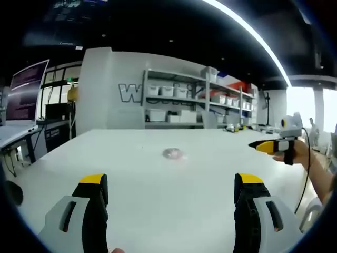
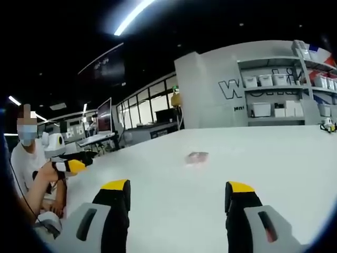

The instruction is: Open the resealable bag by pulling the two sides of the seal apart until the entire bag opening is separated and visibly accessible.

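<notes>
While both jaws gape, bag (image 1: 172,153) (image 2: 197,157) lies well ahead, untouched.

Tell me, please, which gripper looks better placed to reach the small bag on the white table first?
Neither clearly, perhaps the left. The bag lies centred ahead of the open left gripper, and slightly left of centre before the open right gripper. Both are apart from it, above the table.

Right gripper (image 2: 176,197) over white table (image 2: 295,168), jaws spread wide. Resealable bag (image 2: 197,157) flat ahead, well apart. Left gripper (image 2: 79,164) off to left, hand-held, jaws unclear.
</notes>
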Tool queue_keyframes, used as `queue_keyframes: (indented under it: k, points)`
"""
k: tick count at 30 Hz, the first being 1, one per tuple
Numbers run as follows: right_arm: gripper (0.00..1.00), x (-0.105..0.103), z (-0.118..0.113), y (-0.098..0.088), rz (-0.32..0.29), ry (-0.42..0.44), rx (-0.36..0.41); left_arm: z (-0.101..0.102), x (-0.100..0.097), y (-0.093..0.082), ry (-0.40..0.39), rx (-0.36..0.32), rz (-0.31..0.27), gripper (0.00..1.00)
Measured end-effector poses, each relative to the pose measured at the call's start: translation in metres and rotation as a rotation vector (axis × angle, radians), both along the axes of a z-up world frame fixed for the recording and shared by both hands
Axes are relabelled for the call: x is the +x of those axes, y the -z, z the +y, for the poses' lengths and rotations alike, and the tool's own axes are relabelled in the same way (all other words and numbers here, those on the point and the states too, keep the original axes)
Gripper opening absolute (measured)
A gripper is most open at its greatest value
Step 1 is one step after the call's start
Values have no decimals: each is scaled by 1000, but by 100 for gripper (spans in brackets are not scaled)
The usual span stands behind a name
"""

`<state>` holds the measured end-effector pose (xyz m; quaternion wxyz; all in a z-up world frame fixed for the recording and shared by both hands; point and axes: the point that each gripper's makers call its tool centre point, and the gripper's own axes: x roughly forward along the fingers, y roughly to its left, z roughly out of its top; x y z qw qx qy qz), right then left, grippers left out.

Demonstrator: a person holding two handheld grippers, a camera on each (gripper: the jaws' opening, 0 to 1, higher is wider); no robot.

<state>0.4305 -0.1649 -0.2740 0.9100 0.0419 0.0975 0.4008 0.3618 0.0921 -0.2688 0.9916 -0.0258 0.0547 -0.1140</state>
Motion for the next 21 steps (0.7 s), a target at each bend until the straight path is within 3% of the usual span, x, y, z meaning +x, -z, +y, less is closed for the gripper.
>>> queue_keyframes:
  k: [21]
  points:
    - [71,2,9,0,7,-12,-1,-2,2,6,17,-11,8,100]
